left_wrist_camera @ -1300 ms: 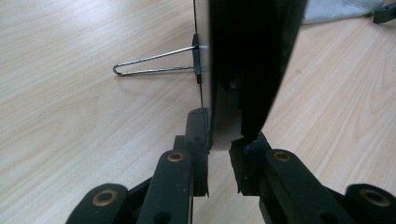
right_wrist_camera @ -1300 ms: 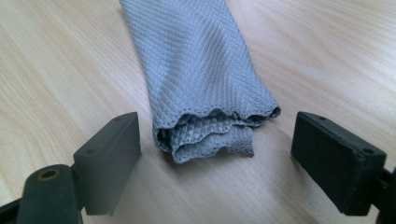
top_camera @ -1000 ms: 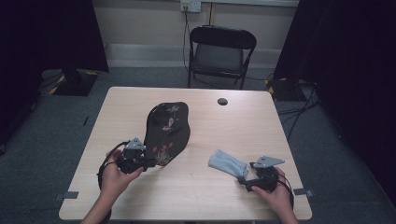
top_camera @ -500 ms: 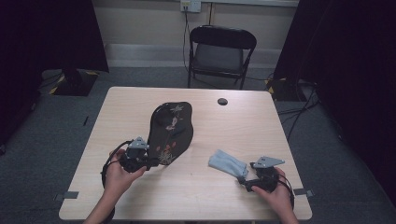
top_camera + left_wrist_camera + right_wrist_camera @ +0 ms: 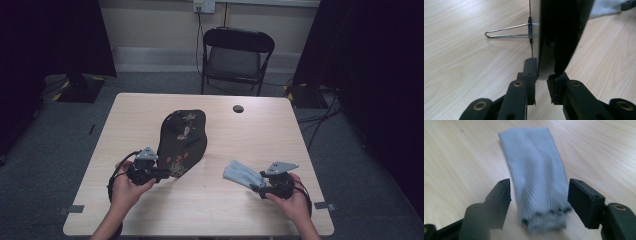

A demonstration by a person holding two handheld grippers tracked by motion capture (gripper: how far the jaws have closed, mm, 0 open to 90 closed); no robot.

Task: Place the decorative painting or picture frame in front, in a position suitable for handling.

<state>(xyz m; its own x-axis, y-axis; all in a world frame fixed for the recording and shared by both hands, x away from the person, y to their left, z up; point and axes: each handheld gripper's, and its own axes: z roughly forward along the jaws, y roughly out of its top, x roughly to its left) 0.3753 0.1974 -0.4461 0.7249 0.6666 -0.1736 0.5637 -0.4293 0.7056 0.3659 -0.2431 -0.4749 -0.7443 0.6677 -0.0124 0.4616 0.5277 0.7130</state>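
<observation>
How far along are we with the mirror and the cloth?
Done: the left gripper is clamped on the dark mirror, propping it on edge. In hand: the right gripper has just been closing around the folded grey cloth, pads not yet pressing. Left: gripping the cloth and probably wiping the mirror.

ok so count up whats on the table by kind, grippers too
dark floral stand-up mirror: 1
folded light blue cloth: 1
small black round thing near the far edge: 1
handheld grippers: 2, left gripper and right gripper
total: 5
</observation>
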